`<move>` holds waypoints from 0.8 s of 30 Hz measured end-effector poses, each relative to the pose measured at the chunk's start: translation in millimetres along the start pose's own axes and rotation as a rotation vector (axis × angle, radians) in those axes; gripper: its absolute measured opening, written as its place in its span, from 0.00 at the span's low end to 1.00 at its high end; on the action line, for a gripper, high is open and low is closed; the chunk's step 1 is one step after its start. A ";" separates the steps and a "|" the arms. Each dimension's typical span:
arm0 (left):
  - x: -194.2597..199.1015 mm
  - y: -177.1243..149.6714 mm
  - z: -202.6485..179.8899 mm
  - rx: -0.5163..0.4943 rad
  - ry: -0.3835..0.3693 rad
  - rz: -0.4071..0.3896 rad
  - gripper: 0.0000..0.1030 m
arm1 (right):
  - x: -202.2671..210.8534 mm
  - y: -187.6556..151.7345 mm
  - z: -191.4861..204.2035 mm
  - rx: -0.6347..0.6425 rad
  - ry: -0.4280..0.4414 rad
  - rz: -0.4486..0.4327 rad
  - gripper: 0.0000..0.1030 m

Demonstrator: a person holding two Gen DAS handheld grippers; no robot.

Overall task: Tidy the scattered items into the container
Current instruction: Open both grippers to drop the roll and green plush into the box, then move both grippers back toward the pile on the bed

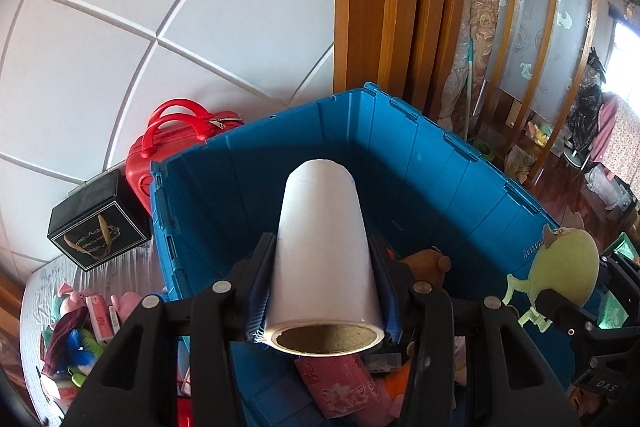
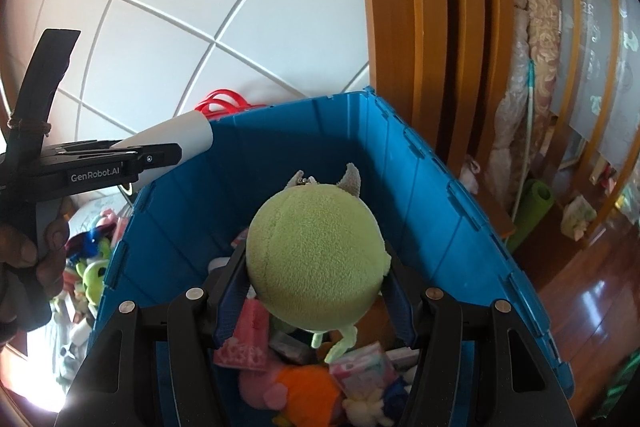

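Gripping a white roll (image 1: 326,247) between the blue pads of our left gripper (image 1: 324,291), we have the jaws clenched on its lower half, one pad flat against each side. Its long axis runs straight along the fingers, away from the camera: the open cardboard core faces back toward us, the far end points forward and down over the blue container (image 1: 460,163). In the right wrist view that far end juts past the container's left rim, and a person's hand (image 2: 28,259) is wrapped around the left gripper's handle at the frame edge.

Our right gripper (image 2: 314,291) is angled down over the open container too. Its jaws are clasped on a green plush toy (image 2: 316,259), a round ball-like body with small grey horns pointing away from us and thin limbs dangling below the fingers. We see each pad meeting the plush on its side, the body bulging above them.

Below both loads, the container's floor holds a pink packet (image 1: 340,387), an orange plush (image 2: 308,391) and a brown plush (image 1: 426,265). Beyond the container's left wall sit a red handbag (image 1: 168,143) and a black box (image 1: 98,227), with more toys scattered on the bed (image 1: 28,307).
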State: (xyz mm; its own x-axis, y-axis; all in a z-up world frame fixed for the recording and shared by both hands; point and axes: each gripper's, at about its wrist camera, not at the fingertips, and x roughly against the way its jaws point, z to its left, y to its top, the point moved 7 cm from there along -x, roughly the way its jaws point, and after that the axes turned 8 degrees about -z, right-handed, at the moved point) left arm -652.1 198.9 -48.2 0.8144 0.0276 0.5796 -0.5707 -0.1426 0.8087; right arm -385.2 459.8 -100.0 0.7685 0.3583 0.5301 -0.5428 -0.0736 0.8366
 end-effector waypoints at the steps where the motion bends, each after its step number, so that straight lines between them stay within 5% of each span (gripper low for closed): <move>1: -2.7 0.4 0.6 0.003 0.009 0.000 0.44 | -2.3 0.4 -1.5 0.001 -0.008 0.001 0.62; 2: -5.4 0.6 1.3 0.007 0.016 0.003 0.44 | -4.8 0.9 -3.1 0.004 -0.020 0.001 0.70; 3: -7.9 0.3 1.4 0.009 0.017 0.012 0.56 | -7.5 0.7 -4.3 0.007 -0.028 0.005 0.91; 4: -9.4 0.1 2.6 0.018 0.019 0.017 0.79 | -9.7 0.9 -5.7 0.006 -0.033 0.006 1.00; 6: -8.4 0.7 7.9 0.042 0.026 0.002 0.91 | -12.9 -0.1 -7.3 0.026 -0.007 0.023 1.00; 24: 28.5 -37.8 56.3 0.089 0.121 0.022 0.91 | -5.0 -3.3 29.7 0.065 0.067 0.037 1.00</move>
State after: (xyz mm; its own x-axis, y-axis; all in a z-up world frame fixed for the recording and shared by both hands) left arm -601.4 149.4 -68.0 0.7801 0.1416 0.6094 -0.5723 -0.2319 0.7866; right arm -377.2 430.6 -101.3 0.7230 0.4152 0.5522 -0.5457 -0.1471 0.8250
